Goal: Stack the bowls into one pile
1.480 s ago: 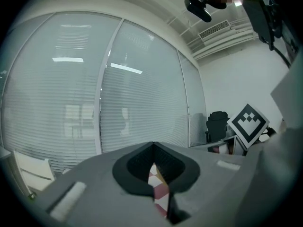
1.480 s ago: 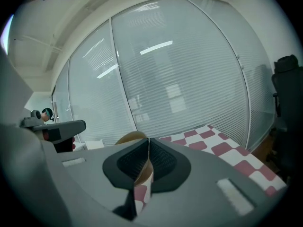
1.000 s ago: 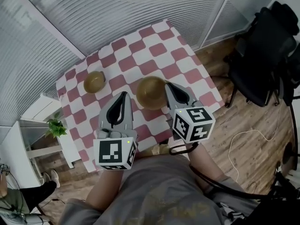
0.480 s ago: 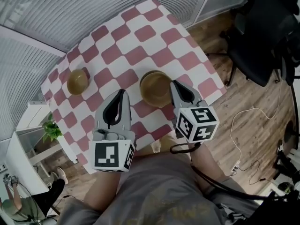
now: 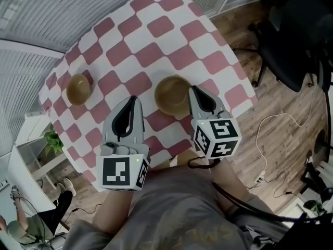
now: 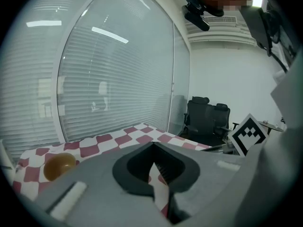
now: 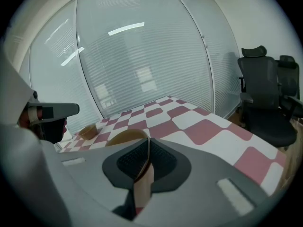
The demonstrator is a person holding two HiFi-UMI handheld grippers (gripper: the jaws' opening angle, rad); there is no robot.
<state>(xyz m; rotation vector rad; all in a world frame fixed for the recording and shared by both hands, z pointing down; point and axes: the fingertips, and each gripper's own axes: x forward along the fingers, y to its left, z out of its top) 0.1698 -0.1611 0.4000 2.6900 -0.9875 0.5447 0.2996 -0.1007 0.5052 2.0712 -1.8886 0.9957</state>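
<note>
Pinching the rim of the large bowl (image 5: 171, 95) at frame centre is the right gripper (image 5: 194, 90); the left gripper (image 5: 132, 99) is closed, empty; the small bowl (image 5: 78, 89) sits far left.

The grey body of your right gripper (image 7: 148, 140) hides nearly all of the large tan round bowl (image 7: 124, 134) in its own view; only the rim, pinched between the jaws, shows. The small amber round bowl (image 6: 59, 166), left of your left gripper (image 6: 153, 145), looks blurred in that gripper's view. The black office chair (image 5: 299, 38), right of your right gripper, runs off the head view's edge.
</note>
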